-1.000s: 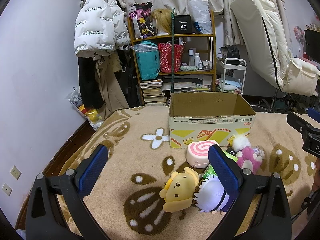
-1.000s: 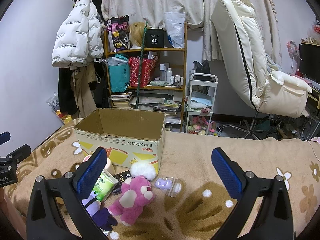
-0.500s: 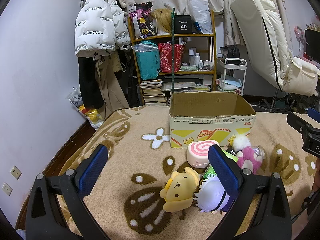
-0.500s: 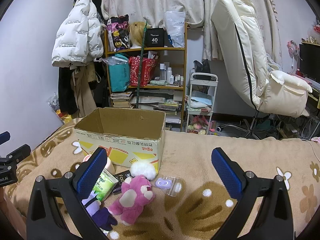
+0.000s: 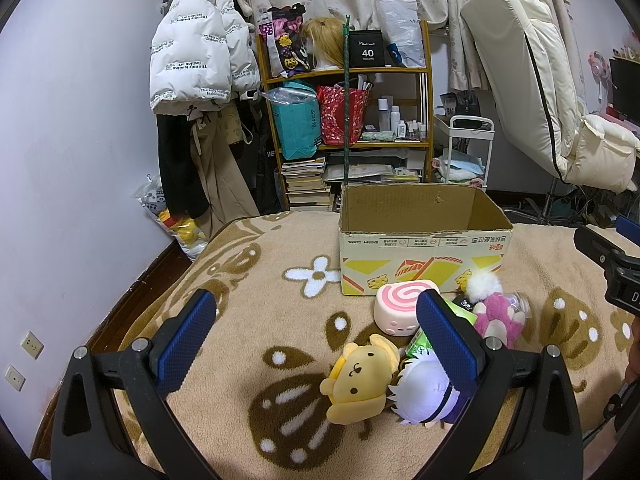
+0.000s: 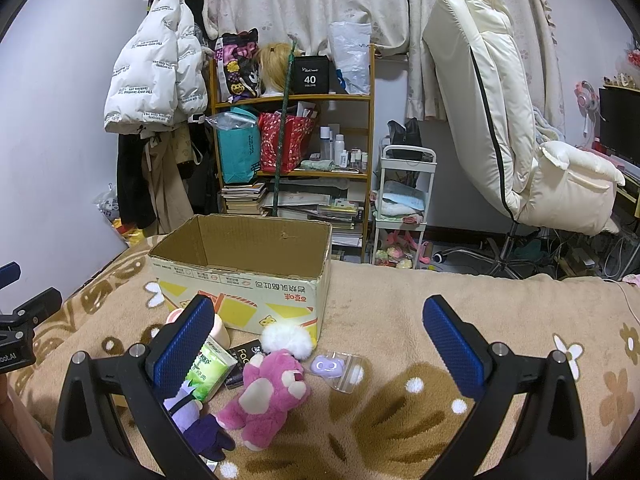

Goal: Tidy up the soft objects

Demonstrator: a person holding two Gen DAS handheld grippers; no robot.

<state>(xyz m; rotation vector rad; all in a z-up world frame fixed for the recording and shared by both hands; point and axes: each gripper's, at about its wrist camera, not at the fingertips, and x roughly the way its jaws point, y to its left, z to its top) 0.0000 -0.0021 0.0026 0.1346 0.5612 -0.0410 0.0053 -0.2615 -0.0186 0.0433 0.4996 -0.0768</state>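
An open cardboard box (image 5: 424, 256) (image 6: 244, 280) stands on the brown patterned blanket (image 5: 260, 288). In front of it lie a yellow dog plush (image 5: 358, 376), a white-haired purple doll (image 5: 422, 394) (image 6: 192, 416), a pink swirl squishy (image 5: 400, 306), a pink bear plush (image 5: 498, 316) (image 6: 268, 392) and a white pompom (image 6: 286, 338). My left gripper (image 5: 318, 338) hovers open above the blanket, left of the toys. My right gripper (image 6: 320, 344) is open too, above the pink bear.
A green packet (image 6: 210, 368), a black packet (image 6: 244, 356) and a clear pouch with a purple item (image 6: 340, 368) lie among the toys. Behind the bed stand a cluttered shelf (image 5: 348, 120), hanging coats (image 5: 196, 92), a white cart (image 6: 404, 208) and a cream chair (image 6: 504, 120).
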